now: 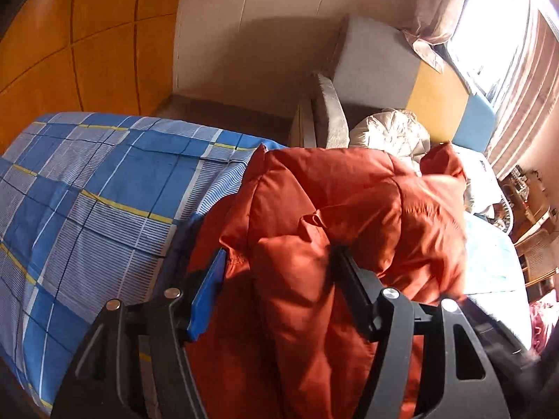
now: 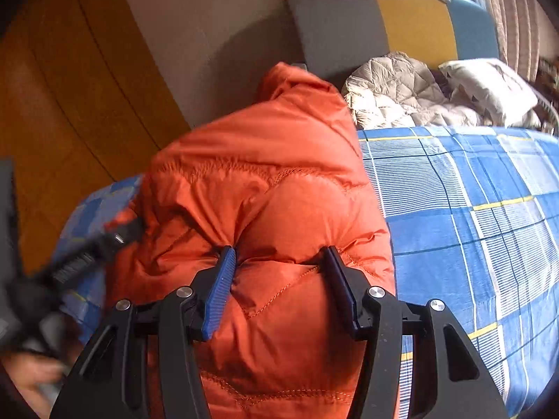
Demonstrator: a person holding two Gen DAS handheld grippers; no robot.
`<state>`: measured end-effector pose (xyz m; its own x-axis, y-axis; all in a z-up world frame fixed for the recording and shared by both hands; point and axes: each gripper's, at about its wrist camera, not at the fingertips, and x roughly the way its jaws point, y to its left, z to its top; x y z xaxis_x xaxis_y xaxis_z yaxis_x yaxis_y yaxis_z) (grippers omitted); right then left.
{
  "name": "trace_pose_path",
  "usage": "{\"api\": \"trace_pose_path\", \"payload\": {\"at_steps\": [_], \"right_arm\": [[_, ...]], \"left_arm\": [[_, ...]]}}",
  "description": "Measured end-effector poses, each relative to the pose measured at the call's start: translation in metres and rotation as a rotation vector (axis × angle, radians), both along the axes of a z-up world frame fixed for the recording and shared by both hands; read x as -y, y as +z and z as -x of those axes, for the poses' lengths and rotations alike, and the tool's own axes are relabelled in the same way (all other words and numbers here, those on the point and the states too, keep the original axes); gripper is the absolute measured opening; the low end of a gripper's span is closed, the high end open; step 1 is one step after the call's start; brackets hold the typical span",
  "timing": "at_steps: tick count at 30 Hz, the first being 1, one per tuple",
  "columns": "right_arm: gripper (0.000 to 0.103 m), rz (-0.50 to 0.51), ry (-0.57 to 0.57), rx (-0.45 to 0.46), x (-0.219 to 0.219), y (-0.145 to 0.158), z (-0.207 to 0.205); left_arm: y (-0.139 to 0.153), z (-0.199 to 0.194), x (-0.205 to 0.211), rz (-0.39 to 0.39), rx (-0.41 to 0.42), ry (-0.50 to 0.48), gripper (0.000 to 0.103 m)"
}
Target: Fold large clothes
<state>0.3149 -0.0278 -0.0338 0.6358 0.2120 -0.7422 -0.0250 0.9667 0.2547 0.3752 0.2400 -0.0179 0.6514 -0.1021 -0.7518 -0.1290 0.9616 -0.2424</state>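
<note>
Two grippers work one orange puffer jacket (image 2: pixel 272 188) lying bunched on the bed (image 2: pixel 471 216). Nearest, the right gripper (image 2: pixel 279 262) pinches a thick quilted fold between its fingers. The left gripper (image 1: pixel 279 262) has its fingers spread, loose fabric between them and unpressed. Slick, puffy fill could spring out and undo the fold if the right grip eases. Farther off, a beige quilted coat (image 2: pixel 394 90) and pillow (image 2: pixel 489 87) crowd the headboard (image 2: pixel 415 24).

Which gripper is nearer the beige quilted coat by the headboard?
Right, probably. The right gripper pinches the orange jacket, with the beige coat ahead to its right. The left gripper sits at the jacket's opposite side, farther from it.
</note>
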Motion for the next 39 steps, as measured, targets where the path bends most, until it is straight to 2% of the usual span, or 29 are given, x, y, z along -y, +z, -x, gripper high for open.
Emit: {"api": "trace_pose_path", "payload": {"at_steps": [3, 6, 18, 26, 29, 30, 32, 34, 39], "right_arm": [[0.054, 0.006, -0.015, 0.033, 0.003, 0.012, -0.011], [0.054, 0.018, -0.014, 0.022, -0.003, 0.008, -0.026], [0.055, 0.150, 0.066, -0.073, -0.041, -0.037, -0.059], [0.056, 0.216, 0.093, -0.088, -0.050, -0.055, -0.061], [0.059, 0.181, 0.112, -0.101, -0.043, -0.041, -0.057], [0.069, 0.148, 0.125, -0.096, -0.038, -0.034, -0.053], [0.080, 0.109, 0.122, -0.079, -0.023, -0.022, -0.042], [0.081, 0.066, 0.095, -0.066, -0.001, -0.016, -0.029], [0.085, -0.046, 0.068, -0.091, 0.045, -0.023, -0.006]], "left_arm": [[-0.008, 0.001, 0.000, -0.005, 0.024, -0.003, 0.064], [-0.014, 0.004, -0.001, -0.013, 0.040, -0.015, 0.065], [-0.057, -0.003, -0.016, -0.004, 0.024, -0.019, 0.065], [-0.073, -0.001, -0.016, -0.020, 0.014, 0.009, 0.065], [-0.067, 0.004, -0.017, -0.024, 0.002, 0.025, 0.068], [-0.064, 0.007, -0.018, -0.027, 0.002, 0.026, 0.069], [-0.056, 0.014, -0.019, -0.040, 0.008, 0.030, 0.069], [-0.050, 0.018, -0.020, -0.041, 0.012, 0.032, 0.069], [-0.042, 0.028, -0.020, -0.043, 0.015, 0.022, 0.072]]}}
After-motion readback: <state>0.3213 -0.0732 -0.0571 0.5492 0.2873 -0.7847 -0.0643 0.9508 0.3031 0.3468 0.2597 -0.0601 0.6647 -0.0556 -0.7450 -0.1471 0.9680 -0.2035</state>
